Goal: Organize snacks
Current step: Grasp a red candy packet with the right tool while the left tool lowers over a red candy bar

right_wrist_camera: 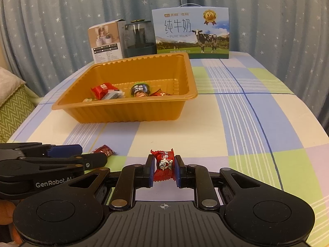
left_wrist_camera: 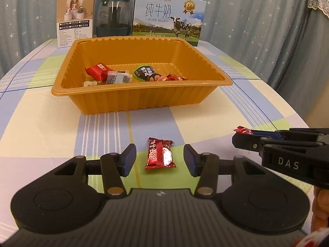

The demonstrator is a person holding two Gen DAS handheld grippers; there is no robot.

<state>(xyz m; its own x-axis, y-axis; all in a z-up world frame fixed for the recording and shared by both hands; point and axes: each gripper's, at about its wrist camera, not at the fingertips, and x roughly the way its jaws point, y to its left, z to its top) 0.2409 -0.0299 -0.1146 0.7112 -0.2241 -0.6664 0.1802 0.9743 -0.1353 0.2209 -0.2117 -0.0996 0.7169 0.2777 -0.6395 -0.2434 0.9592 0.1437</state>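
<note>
A dark red wrapped candy [left_wrist_camera: 160,156] lies on the checked tablecloth between the fingers of my left gripper [left_wrist_camera: 159,147], which stands open with a gap on each side of the wrapper. My right gripper [right_wrist_camera: 164,159] is shut on a small red wrapped candy [right_wrist_camera: 164,165], held just above the cloth. In the left wrist view the right gripper [left_wrist_camera: 236,136] enters from the right with that candy [left_wrist_camera: 243,130] at its tip. The orange tray [left_wrist_camera: 141,99] stands farther back and holds several wrapped snacks. The right wrist view shows the left gripper [right_wrist_camera: 93,154] around the dark red candy [right_wrist_camera: 103,150].
Behind the tray stand a small white product box [left_wrist_camera: 75,20], a dark glass jar [left_wrist_camera: 114,17] and a blue milk carton box [left_wrist_camera: 168,16], with a starred curtain beyond. A green patterned cushion [right_wrist_camera: 12,111] lies off the table's left edge.
</note>
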